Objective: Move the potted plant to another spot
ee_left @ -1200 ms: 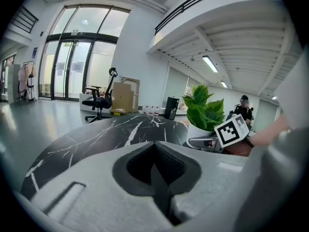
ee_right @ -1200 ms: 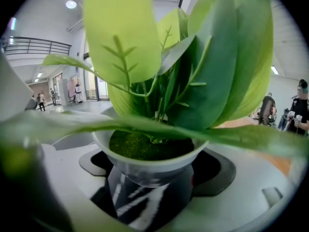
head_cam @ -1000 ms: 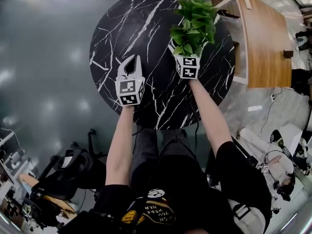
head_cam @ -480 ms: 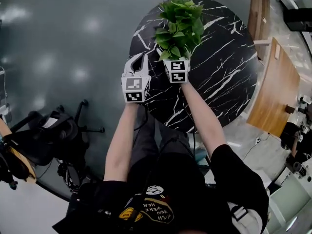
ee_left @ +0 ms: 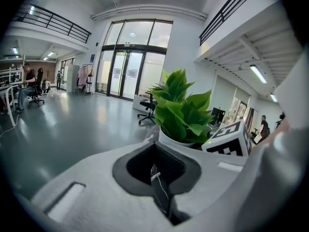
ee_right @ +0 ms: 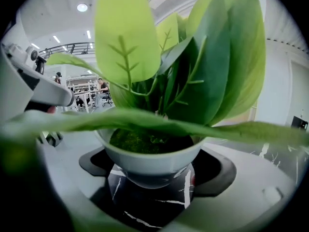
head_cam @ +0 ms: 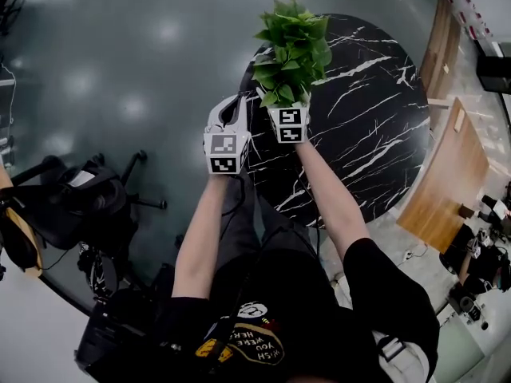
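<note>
**Hands and arms.** Both forearms are bare and stretched forward side by side, one gripper in each hand.
- Left gripper (head_cam: 234, 102): tilted slightly downward, over the grey floor (head_cam: 120, 94) just off the tabletop's left edge. Its fingers are pressed together with nothing between them.
- Right gripper (ee_right: 151, 178): just beside the left one, over the tabletop's left edge. Its fingers are clamped on either side of the pot (ee_right: 149, 159).

**Count.**
- Two grippers, each bearing one marker cube.
- One potted plant (head_cam: 291, 46).
- One round table (head_cam: 375, 134), with a black marble top veined in white.
- One wooden table (head_cam: 443, 190), beyond the round table's right edge.
- One office chair (ee_left: 147, 111), far off on the floor.

**Potted plant.**
- The pot is a white, round-bodied bowl filled with dark mossy soil.
- The leaves are broad, glossy and bright green, growing densely upright. One long leaf droops across the front.
- It is held upright in the right gripper, near the left edge of the tabletop. Marble shows under its rounded underside.
</note>
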The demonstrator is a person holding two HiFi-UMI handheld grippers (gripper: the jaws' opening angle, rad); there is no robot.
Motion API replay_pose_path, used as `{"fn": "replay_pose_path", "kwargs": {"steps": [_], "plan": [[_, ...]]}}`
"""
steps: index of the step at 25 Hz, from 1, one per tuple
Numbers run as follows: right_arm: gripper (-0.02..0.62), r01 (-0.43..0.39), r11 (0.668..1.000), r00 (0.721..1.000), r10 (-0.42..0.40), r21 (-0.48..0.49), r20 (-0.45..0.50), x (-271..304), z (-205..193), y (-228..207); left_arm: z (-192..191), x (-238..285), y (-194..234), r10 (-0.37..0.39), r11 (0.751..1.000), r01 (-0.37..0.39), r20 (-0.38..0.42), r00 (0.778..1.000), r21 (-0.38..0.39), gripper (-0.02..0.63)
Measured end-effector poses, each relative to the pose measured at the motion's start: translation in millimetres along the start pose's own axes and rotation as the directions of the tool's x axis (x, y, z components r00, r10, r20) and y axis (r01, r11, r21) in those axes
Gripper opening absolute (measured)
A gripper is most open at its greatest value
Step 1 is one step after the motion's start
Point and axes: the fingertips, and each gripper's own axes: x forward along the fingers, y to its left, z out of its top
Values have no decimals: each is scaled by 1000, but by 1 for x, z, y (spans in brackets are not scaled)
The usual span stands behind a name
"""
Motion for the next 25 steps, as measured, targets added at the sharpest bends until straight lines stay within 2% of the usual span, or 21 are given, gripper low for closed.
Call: {"fn": "replay_pose_path", "kwargs": {"steps": [5,10,11,12,15,17,18,21,25], "plan": [[491,-20,1000,999,20,12,-49,-11,-12,1,5,0,-8,-20,1000,20,4,1000,3,5],[462,-26,999,990,29,29,-137,-52,-51,12,2,-10,-20,-28,1000,28,-14,1000,8,5],[439,-28,998,987,36,47,-159,-67,-60,17,0,-15,-26,-34,999,34,-21,999,5,5],[382,-30,997,984,42,69,-174,-84,-66,21,-2,-20,-32,-43,999,43,-28,999,5,5],[126,-49,992,987,66,115,-147,-129,-51,36,1,-37,-48,-64,998,65,-38,997,17,5],[22,-67,987,991,83,146,-107,-157,-28,41,14,-49,-60,-78,997,79,-21,997,17,5],[3,-80,983,991,96,165,-93,-172,-17,43,20,-59,-69,-89,996,89,-9,996,12,5],[3,-122,976,990,132,181,-43,-212,20,52,38,-91,-91,-103,995,104,27,994,-5,5],[3,-116,976,993,115,183,13,-240,57,53,58,-122,-104,-87,996,89,77,993,-26,5]]}}
